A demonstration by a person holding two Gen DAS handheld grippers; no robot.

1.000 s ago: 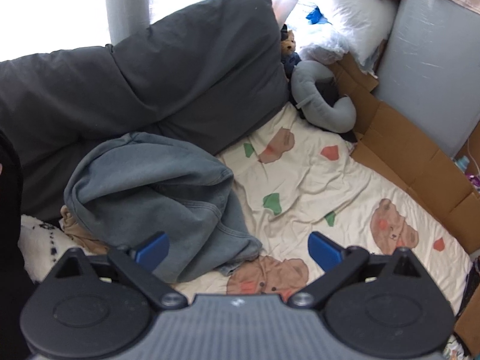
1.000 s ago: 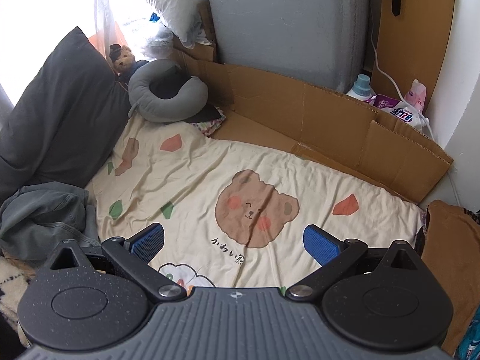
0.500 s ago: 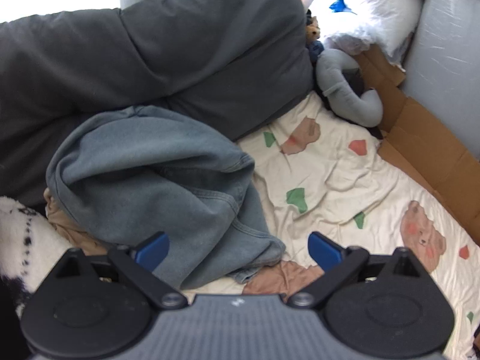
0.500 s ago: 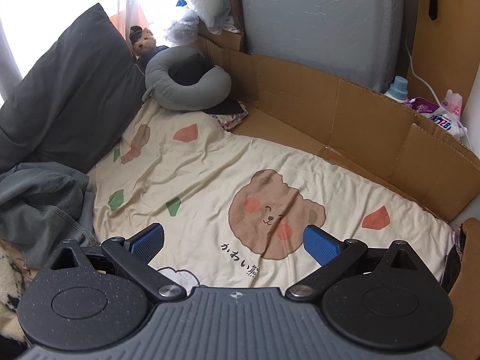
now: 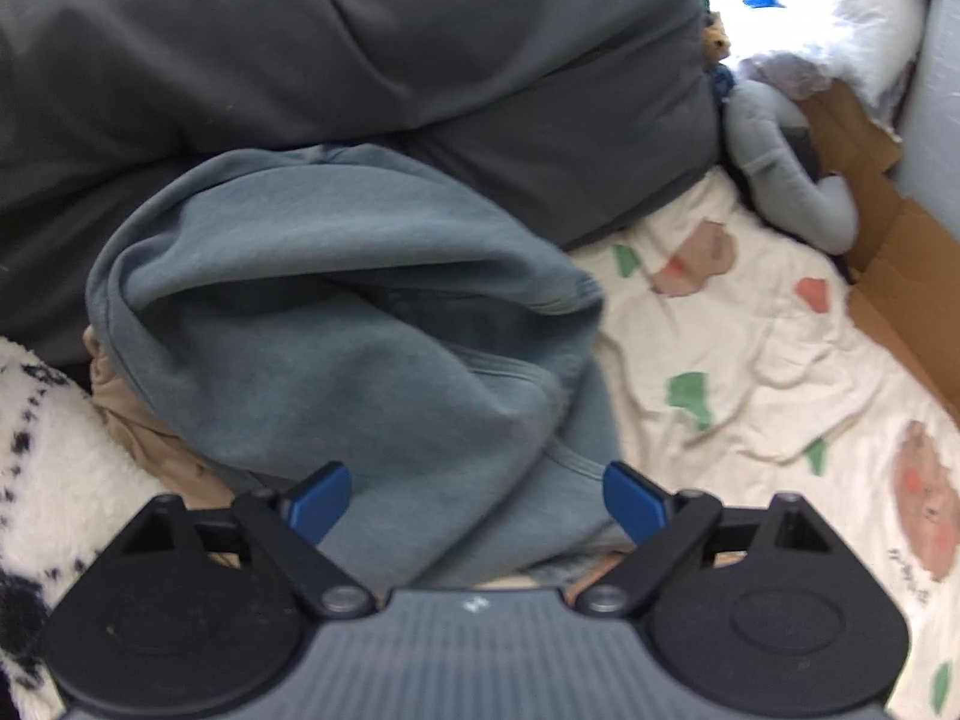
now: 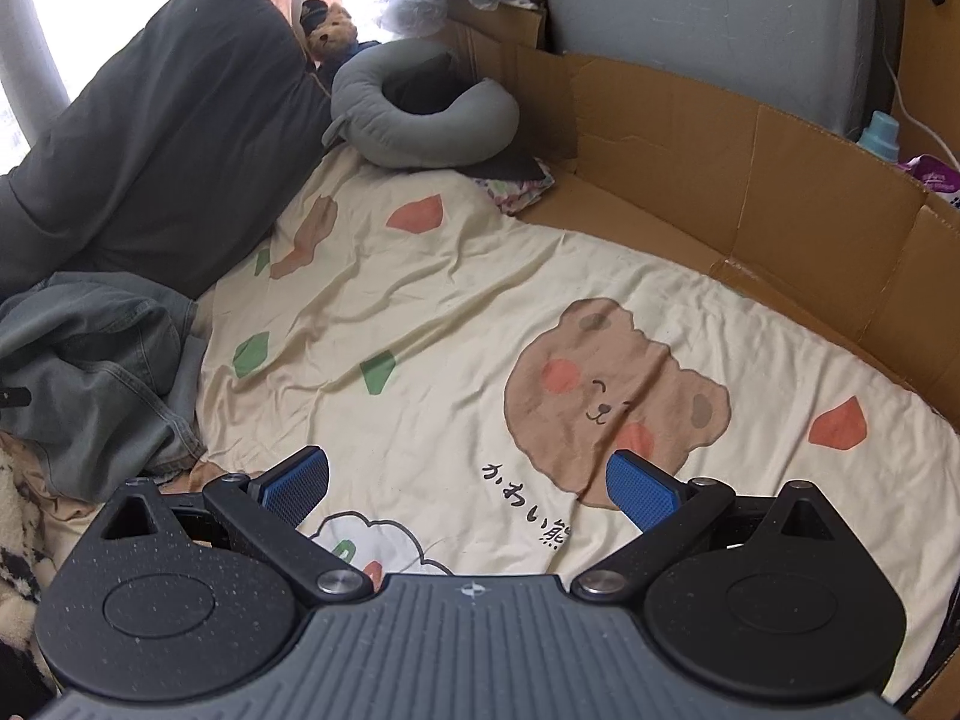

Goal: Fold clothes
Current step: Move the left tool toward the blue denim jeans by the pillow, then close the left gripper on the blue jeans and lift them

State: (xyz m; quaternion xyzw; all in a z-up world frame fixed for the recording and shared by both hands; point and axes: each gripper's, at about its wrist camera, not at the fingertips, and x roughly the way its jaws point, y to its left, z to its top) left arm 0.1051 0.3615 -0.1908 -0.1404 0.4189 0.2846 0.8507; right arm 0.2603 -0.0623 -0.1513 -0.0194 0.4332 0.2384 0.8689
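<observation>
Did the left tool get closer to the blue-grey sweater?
Yes. The left tool moved toward the blue-grey sweater: it now fills more of the view, while the dark pillow behind stays put.

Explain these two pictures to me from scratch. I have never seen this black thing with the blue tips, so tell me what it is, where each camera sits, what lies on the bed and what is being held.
No robot here: a person holds a two-finger gripper in each hand, each with a camera looking along its fingers. One picture comes from the left gripper, the other from the right gripper. The blue tips are finger pads. Both grippers are open and hold nothing. On the bear-print sheet lies a crumpled blue-grey garment, which fills the left view; the right gripper is over bare sheet. Around it lie a dark grey pillow, a grey neck pillow and cardboard.
</observation>
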